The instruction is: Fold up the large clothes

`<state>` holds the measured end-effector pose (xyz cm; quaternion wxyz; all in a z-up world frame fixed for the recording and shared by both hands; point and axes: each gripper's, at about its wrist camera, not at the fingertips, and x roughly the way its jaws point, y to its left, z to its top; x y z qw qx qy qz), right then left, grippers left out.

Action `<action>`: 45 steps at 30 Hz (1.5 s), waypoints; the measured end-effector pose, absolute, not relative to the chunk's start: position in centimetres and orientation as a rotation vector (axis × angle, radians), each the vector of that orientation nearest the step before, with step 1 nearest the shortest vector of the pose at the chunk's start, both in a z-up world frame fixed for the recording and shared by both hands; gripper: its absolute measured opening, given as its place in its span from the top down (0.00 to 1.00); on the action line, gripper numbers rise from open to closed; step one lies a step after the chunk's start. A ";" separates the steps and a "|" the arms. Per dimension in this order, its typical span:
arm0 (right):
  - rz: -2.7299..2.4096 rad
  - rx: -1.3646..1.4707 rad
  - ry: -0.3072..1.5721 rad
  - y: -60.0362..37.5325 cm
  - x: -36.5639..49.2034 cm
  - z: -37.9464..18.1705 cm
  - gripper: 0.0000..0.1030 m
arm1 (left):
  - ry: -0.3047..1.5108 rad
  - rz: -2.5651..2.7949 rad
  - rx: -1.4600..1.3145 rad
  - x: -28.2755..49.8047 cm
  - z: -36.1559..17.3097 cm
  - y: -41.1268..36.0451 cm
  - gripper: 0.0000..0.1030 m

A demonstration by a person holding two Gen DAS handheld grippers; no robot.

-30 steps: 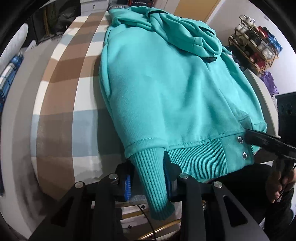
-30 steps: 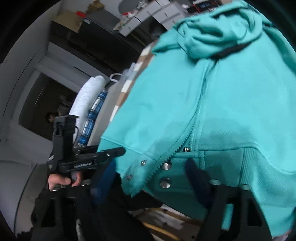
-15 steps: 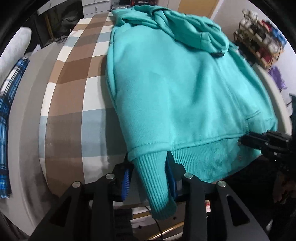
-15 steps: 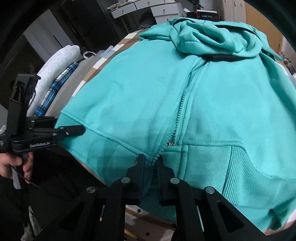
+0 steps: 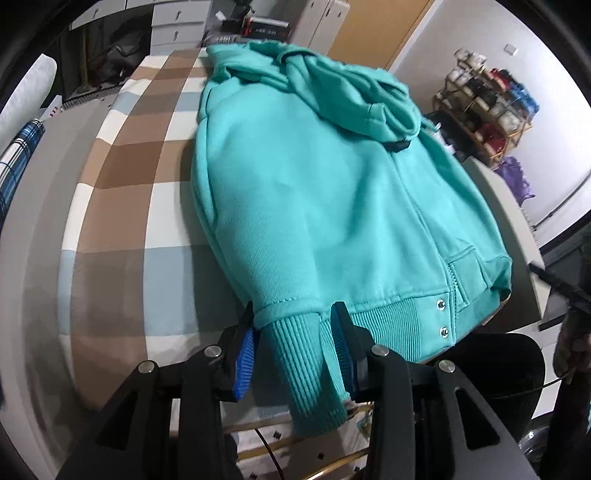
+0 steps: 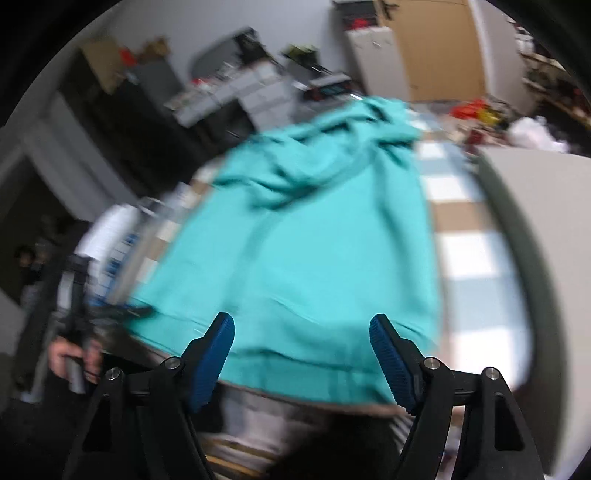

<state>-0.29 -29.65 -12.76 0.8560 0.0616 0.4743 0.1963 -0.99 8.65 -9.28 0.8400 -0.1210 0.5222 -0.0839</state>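
Observation:
A teal zip hoodie (image 5: 332,206) lies flat on the checked tablecloth (image 5: 122,206), hood at the far end. Its ribbed sleeve cuff (image 5: 306,369) hangs over the near table edge between the blue pads of my left gripper (image 5: 294,314). The jaws are opening, and a gap shows on the cuff's left side. In the blurred right wrist view, my right gripper (image 6: 301,321) is opening wide above the hoodie's (image 6: 314,251) hem, with nothing between its pads. The left wrist view catches only a black fingertip of the right gripper (image 5: 554,280) at the far right.
A shelf of small items (image 5: 487,99) stands at the right, and white drawers (image 5: 177,26) behind the table. Plaid fabric (image 5: 18,155) lies at the left. A bare grey table edge (image 6: 524,258) curves along the right. A hand (image 6: 70,358) holds the left gripper.
The right gripper closed on the hem by the zip, then let go, opened wide and swung away to the right. The left jaws widened around the cuff.

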 end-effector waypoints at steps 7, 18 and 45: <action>0.273 0.110 1.102 -31.1 0.8 -15.9 0.27 | 1.107 -0.189 -0.286 -1.4 -9.3 9.2 0.68; 0.228 0.099 1.233 -30.7 1.7 -18.3 0.89 | 1.113 -0.164 -0.206 -2.0 -9.4 8.3 0.68; 0.254 0.152 1.236 -29.9 4.0 -17.7 0.40 | 1.142 -0.203 -0.231 -2.0 -9.6 7.6 0.55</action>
